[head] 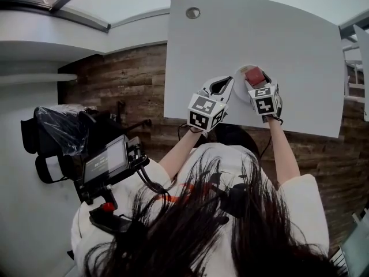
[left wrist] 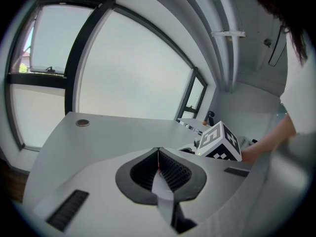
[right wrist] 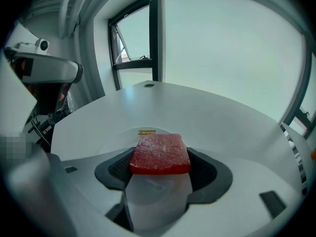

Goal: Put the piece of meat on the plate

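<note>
No words can be read: the yellow sticker on the plate is too small; the left cube and right cube bear only black-and-white square patterns

**A:** What type of site is this?

**B:** Office-type test room. Indicators: I work at a plain grey tabletop with a round cable port at its far left corner. Large dark-framed windows stand beyond its far edge. Floor: wood planks. At my left, off the tabletop: a small monitor on a cabled rig.
</note>
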### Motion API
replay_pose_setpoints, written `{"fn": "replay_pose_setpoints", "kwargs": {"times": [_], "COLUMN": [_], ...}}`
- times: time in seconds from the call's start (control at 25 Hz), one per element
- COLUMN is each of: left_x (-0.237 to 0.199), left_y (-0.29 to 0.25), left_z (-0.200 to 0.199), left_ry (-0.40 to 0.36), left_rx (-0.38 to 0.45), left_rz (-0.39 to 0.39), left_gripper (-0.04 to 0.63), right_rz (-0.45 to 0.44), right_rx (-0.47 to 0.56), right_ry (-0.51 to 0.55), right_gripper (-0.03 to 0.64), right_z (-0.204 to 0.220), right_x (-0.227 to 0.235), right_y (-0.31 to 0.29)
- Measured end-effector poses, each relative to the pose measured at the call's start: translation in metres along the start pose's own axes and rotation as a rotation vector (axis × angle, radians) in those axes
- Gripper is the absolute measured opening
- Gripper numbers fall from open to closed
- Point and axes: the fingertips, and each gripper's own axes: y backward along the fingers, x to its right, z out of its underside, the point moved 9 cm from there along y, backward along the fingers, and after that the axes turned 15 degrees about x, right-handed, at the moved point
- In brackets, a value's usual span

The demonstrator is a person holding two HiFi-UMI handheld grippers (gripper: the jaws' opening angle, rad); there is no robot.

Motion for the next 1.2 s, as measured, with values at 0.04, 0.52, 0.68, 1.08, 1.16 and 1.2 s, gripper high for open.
{"fn": "replay_pose_setpoints", "kwargs": {"times": [0.04,0.52,0.68,1.08,1.16,1.2], "left_x": [-0.001,-0.013,-0.015,-0.018,-0.019,-0.02], "left_y": [0.0,0.003,0.004,0.003,0.004,0.005], "left_z": [0.0,-0.001,0.0,-0.001,-0.001,0.0], "left_ry": [0.0,0.012,0.013,0.011,0.011,0.012], "left_rx": [0.0,-0.001,0.0,-0.001,0.001,0.001], "left_rz": [-0.002,-0.049,-0.054,-0.062,-0.066,-0.068], "left_gripper": [0.006,0.006,0.006,0.006,0.006,0.006], "right_rz": [0.003,0.011,0.009,-0.007,-0.014,-0.016], "right_rx": [0.004,0.014,-0.007,-0.022,-0.021,-0.023], "right_ry": [-0.002,-0.019,-0.028,-0.037,-0.059,-0.068], "right_gripper": [0.304,0.304,0.304,0.304,0.324,0.325], "right_z": [0.001,0.004,0.004,0.005,0.006,0.007], "right_x": [0.0,0.008,0.009,0.015,0.015,0.015], "right_y": [0.0,-0.002,-0.002,-0.002,-0.003,-0.002]}}
